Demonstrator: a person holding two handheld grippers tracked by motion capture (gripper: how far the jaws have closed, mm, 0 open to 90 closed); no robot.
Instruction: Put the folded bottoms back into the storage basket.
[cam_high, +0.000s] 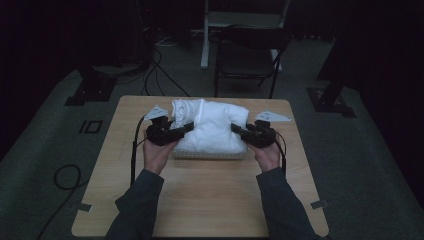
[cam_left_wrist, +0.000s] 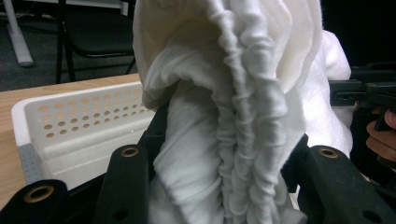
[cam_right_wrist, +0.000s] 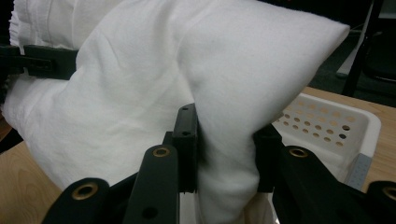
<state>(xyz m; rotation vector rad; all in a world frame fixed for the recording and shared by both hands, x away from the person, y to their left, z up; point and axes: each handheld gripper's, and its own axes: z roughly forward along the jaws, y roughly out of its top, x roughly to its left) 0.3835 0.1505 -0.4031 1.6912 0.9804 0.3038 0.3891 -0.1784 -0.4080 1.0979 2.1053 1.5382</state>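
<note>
Cloth, white and bunched, sits over a white perforated basket at the far middle of the wooden counter. The left gripper has its jaws clamped on the gathered, elastic-looking left edge. The right gripper has its jaws pinched on a fold at the cloth's right side.

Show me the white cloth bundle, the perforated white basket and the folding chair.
white cloth bundle (cam_high: 212, 125), high view, top folds.
perforated white basket (cam_left_wrist: 79, 130), left gripper view, holed side wall.
folding chair (cam_high: 247, 55), high view, seat.
</note>
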